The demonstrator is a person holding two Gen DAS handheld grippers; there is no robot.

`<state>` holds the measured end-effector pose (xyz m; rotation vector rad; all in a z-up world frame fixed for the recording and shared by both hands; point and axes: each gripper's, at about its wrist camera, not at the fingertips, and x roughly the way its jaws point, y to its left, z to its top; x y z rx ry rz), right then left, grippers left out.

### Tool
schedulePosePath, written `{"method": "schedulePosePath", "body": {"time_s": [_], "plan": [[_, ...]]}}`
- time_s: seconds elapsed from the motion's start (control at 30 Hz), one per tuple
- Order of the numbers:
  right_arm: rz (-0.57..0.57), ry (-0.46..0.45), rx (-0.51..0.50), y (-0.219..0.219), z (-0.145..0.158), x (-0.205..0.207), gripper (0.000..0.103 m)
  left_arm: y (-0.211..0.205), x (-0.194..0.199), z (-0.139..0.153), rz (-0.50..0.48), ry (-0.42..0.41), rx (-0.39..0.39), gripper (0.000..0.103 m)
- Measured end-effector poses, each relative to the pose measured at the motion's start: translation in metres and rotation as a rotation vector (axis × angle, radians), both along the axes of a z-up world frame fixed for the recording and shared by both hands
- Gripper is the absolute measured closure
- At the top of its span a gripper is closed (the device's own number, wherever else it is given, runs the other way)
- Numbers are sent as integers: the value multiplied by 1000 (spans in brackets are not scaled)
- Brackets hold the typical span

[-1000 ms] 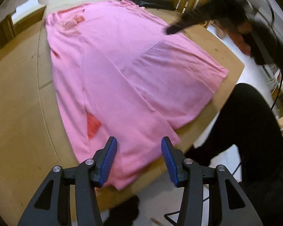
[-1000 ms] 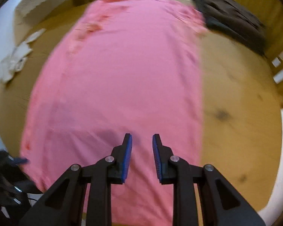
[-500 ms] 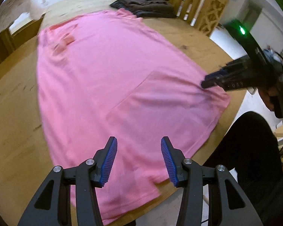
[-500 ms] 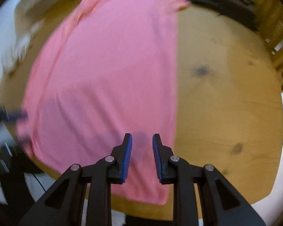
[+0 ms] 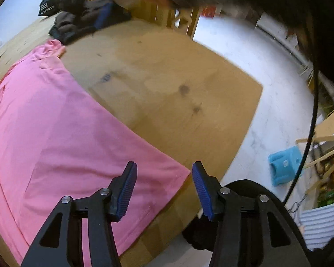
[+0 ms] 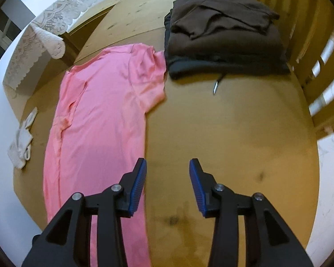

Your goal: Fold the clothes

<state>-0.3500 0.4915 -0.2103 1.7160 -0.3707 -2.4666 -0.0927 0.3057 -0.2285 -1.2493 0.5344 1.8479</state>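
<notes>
A pink T-shirt [image 5: 55,129] lies flat on the wooden table [image 5: 167,84], folded lengthwise into a long strip with one sleeve sticking out at the far end [image 6: 151,82]. My left gripper [image 5: 163,189] hovers open over the shirt's near right corner, nothing between its fingers. The right gripper [image 6: 167,184] stands open above the bare table just right of the shirt's [image 6: 95,120] folded edge, its left finger over the fabric edge. Neither holds cloth.
A pile of folded dark brown and black clothes [image 6: 222,37] sits at the far end by a slatted wooden rail [image 6: 318,51]. A white rag [image 6: 22,142] lies left of the shirt. A lace cloth [image 6: 40,35] hangs at the back left. A blue stool [image 5: 287,164] stands on the floor.
Both views have swung to the right, towards the shirt's right edge and the bare table. The right gripper has opened wider. The shirt lies the same way.
</notes>
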Motion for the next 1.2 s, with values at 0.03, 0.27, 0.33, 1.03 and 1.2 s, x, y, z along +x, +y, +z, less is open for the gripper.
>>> {"method": "schedulePosePath", "body": {"time_s": [0.03, 0.27, 0.33, 1.03, 1.2], "plan": [[3, 3, -3, -3, -9, -15, 63, 3, 0, -6, 4, 2, -20, 53], [-22, -5, -54, -1, -27, -82, 63, -3, -8, -16, 42, 3, -5, 62], [-22, -16, -69, -5, -35, -102, 63, -14, -16, -18, 74, -53, 33, 99], [4, -4, -90, -32, -59, -186, 100, -69, -64, -22, 224, -275, 317, 103], [12, 29, -93, -43, -32, -191, 100, -87, -71, -13, 292, -288, 374, 103]]}}
